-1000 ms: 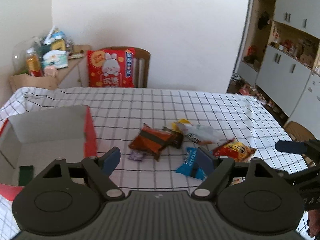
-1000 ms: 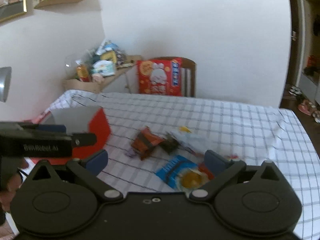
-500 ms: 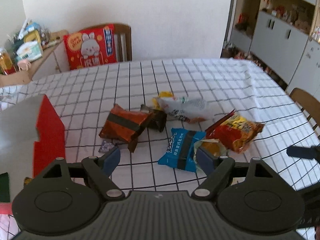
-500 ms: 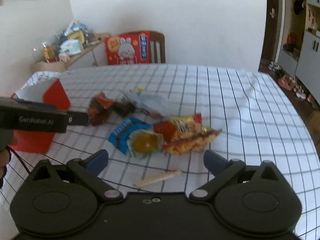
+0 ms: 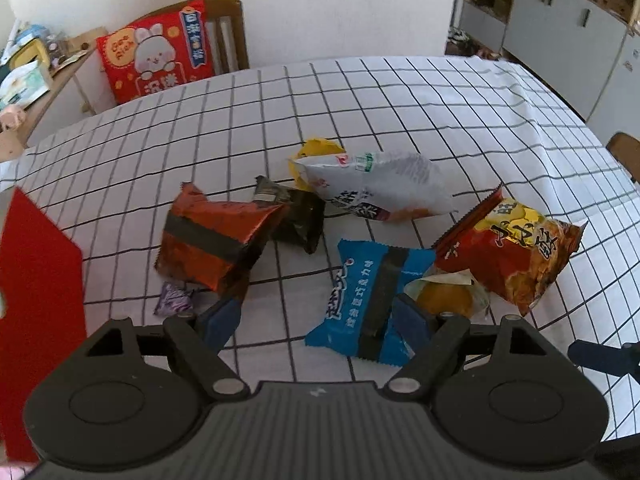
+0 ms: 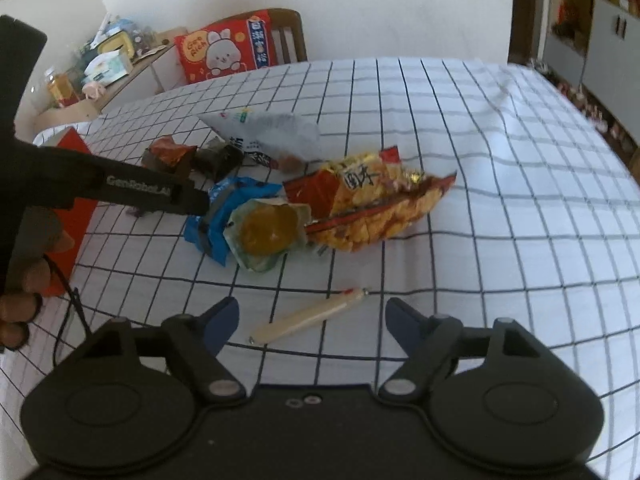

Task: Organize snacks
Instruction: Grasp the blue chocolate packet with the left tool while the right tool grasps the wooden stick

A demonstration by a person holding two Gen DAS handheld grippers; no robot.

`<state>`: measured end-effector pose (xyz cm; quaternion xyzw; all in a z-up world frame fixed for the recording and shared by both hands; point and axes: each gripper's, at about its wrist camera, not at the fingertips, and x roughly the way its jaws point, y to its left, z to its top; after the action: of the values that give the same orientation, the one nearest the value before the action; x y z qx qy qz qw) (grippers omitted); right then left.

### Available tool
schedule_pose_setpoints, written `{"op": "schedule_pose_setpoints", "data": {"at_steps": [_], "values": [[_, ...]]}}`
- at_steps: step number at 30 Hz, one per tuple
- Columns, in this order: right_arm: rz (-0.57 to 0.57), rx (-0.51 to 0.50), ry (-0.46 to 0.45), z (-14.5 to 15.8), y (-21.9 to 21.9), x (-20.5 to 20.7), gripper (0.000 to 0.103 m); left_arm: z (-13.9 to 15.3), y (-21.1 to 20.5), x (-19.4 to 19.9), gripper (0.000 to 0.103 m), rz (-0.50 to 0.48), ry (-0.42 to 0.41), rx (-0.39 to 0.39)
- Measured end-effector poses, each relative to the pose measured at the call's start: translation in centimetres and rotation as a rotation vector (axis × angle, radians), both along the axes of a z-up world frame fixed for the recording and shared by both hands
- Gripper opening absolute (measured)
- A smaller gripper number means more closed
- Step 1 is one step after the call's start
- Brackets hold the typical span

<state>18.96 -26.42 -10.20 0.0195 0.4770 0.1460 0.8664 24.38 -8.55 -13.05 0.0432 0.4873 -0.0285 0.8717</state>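
Several snacks lie on the checked tablecloth: a blue packet [image 5: 368, 304], an orange-brown packet [image 5: 212, 240], a dark packet [image 5: 298, 216], a white bag [image 5: 384, 188], a red-yellow bag [image 5: 516, 252], a clear-wrapped yellow pastry [image 5: 448, 296] and a small purple sweet [image 5: 174, 300]. My left gripper [image 5: 312, 320] is open, low over the blue packet, its right finger at the packet's edge. My right gripper [image 6: 312, 318] is open and empty, just above a pale stick snack [image 6: 308, 314]. The blue packet [image 6: 224, 216], pastry [image 6: 268, 232] and red-yellow bag [image 6: 368, 204] lie beyond it.
A red box [image 5: 36, 280] stands at the table's left. A chair with a red rabbit bag [image 5: 156, 56] is behind the far edge, a cluttered side shelf [image 6: 104, 68] at the back left, cabinets [image 5: 560, 24] on the right. The left gripper's body [image 6: 140, 192] crosses the right view.
Both grippers have moved forward and down toward the snacks. The left one has come away from the red box to the blue packet; the right one has closed in on the stick snack.
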Motion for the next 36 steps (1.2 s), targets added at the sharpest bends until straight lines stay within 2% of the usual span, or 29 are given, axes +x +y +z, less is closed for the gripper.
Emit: {"op": "schedule_pose_setpoints", "data": {"at_steps": [3,7,12,16,19,21,24,26,27,29,32,36], "values": [[-0.011,0.011,0.026,-0.4,0.2,0.5,0.077,-0.6,-0.5,0.6,0.083,-0.026,0.008,0.002],[-0.029,0.026,0.056,-0.8,0.2,1.1,0.062,-1.1,-0.6,1.4,0.083,-0.030,0.017,-0.018],[-0.048,0.029,0.076,-1.2,0.3,1.5,0.060,-1.7,-0.7,2.2,0.082,-0.045,0.049,-0.060],[-0.047,0.013,0.090,-1.6,0.7,1.5,0.055,-2.0,-0.4,2.9,0.082,-0.018,0.074,-0.088],[-0.044,-0.005,0.097,-1.9,1.1,1.6,0.049,-2.2,0.0,3.3,0.076,0.008,0.092,-0.109],[-0.039,-0.026,0.089,-2.0,1.4,1.5,0.047,-2.4,0.2,3.4,0.065,0.014,0.103,-0.117],[-0.024,-0.061,0.078,-2.0,2.0,1.5,0.043,-2.5,0.5,3.4,0.055,0.024,0.112,-0.132],[-0.014,-0.071,0.073,-2.0,2.3,1.5,0.036,-2.5,0.5,3.3,0.047,0.019,0.105,-0.142],[-0.002,-0.079,0.070,-2.0,2.6,1.4,0.033,-2.4,0.6,3.2,0.045,0.020,0.103,-0.139],[0.010,-0.095,0.062,-2.0,2.8,1.4,0.020,-2.3,0.7,3.0,0.044,0.028,0.101,-0.126],[0.017,-0.102,0.052,-2.1,2.6,1.3,0.011,-2.1,1.4,2.6,0.041,0.051,0.106,-0.136],[0.017,-0.091,0.050,-2.0,2.1,1.2,0.010,-1.7,2.1,1.8,0.039,0.083,0.102,-0.142]]}}
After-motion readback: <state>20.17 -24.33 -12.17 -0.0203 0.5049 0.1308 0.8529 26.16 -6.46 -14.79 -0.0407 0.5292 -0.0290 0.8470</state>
